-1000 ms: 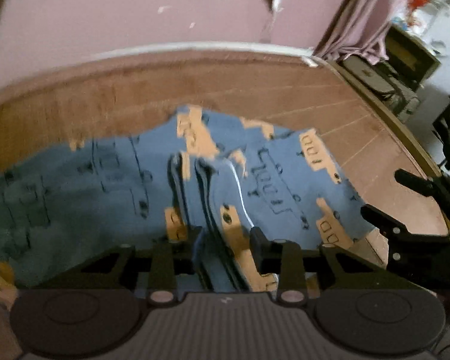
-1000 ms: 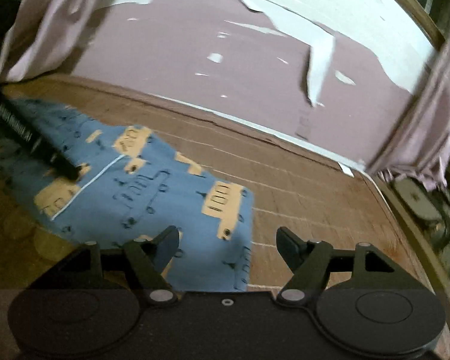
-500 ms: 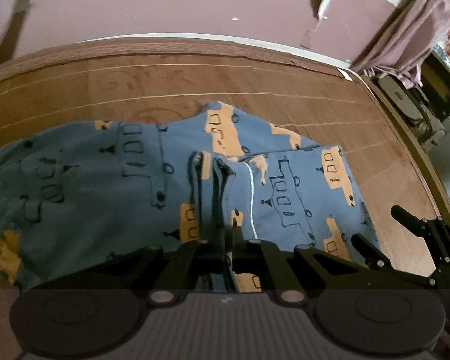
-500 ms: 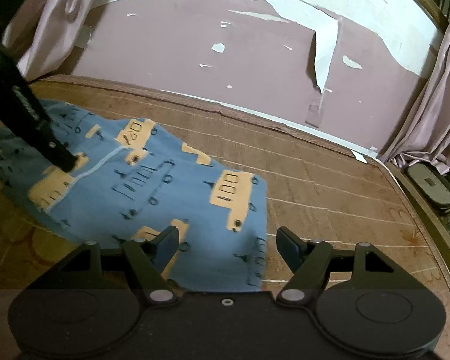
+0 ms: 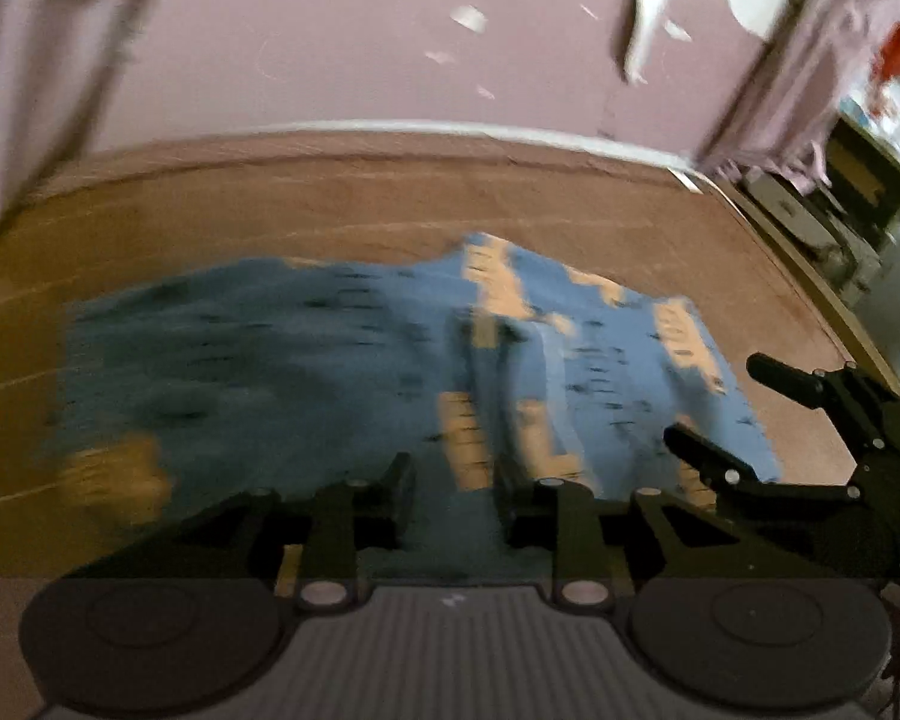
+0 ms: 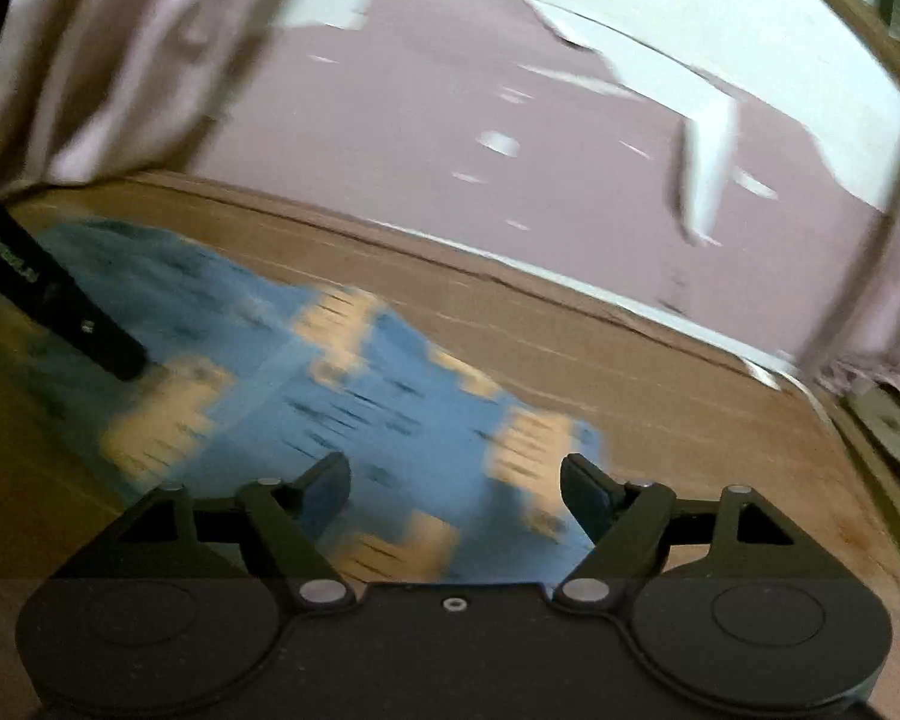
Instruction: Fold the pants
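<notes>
We see the pants (image 5: 342,360) lying flat on the brown bed surface (image 5: 330,204), partly folded so the legs overlap. Our left gripper (image 5: 456,498) now has its fingers apart, holding nothing (half a second ago they pinched the fabric). The right gripper (image 6: 456,486) stays wide open over the near right corner, probably ready to grasp.

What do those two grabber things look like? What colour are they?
Both are black. The left gripper has a grey ribbed plate, two round discs and silver rivets. The right gripper has a plain dark plate, discs and rivets too. Each has two angular fingers.
</notes>
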The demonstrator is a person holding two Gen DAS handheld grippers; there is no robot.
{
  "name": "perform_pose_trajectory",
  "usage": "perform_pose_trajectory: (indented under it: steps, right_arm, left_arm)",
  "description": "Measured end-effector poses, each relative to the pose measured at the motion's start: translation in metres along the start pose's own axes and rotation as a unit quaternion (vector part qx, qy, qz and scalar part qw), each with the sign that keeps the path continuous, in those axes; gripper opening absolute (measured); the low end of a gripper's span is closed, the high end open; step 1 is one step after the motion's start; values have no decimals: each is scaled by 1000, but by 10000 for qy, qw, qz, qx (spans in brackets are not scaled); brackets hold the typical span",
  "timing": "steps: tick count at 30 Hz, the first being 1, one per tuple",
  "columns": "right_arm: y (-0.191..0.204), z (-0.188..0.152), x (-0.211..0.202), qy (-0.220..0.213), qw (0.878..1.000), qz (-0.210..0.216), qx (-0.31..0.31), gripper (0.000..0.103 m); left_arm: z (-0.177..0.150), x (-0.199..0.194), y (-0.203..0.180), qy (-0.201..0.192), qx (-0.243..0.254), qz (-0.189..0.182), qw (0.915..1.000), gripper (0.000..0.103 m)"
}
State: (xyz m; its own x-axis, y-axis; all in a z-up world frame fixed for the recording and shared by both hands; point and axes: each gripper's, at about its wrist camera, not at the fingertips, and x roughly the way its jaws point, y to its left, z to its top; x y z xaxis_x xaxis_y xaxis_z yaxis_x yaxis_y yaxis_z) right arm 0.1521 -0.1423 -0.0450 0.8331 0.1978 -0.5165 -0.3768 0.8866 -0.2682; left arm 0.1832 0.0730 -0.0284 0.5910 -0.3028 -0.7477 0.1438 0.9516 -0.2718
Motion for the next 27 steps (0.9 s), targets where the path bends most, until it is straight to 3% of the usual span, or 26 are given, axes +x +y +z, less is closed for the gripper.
perform_pose_trajectory:
  steps: [2, 4, 6, 8, 12, 14, 15, 16, 21, 27]
  right_arm:
    - [16, 7, 2, -149, 9995, 268, -84, 79]
    - [31, 12, 9, -192, 9986, 443, -224, 83]
    - [45, 13, 17, -152, 9978, 510, -399, 83]
    - [53, 12, 21, -152, 9976, 506, -456, 83]
    - [57, 10, 23, -161, 9975, 595, -345, 84]
    - [58, 7, 21, -162, 9975, 600, -324, 84]
    - [59, 6, 21, -164, 9976, 601, -312, 84]
    - [58, 6, 21, -162, 9976, 603, -301, 84]
    - [56, 6, 23, -153, 9978, 599, -241, 86]
    - [56, 6, 24, -144, 9980, 587, -200, 87]
  left_arm:
    - [-7, -18, 19, -297, -157, 158, 9993, 35]
    - [-15, -35, 39, -647, -397, 417, 9962, 60]
    - [-23, -47, 57, -967, -596, 803, 9903, 62]
    - [-26, -49, 71, -1005, -792, 1048, 9862, 61]
    - [-25, -45, 94, -1079, -1142, 1003, 9825, 57]
    - [-23, -40, 101, -1131, -1261, 1014, 9803, 47]
    - [-21, -38, 103, -1083, -1297, 1014, 9804, 35]
    - [-21, -37, 106, -1057, -1311, 1031, 9803, 33]
    - [-21, -45, 102, -1044, -1188, 1011, 9822, 36]
    - [-23, -38, 96, -604, -1489, 859, 9833, 38]
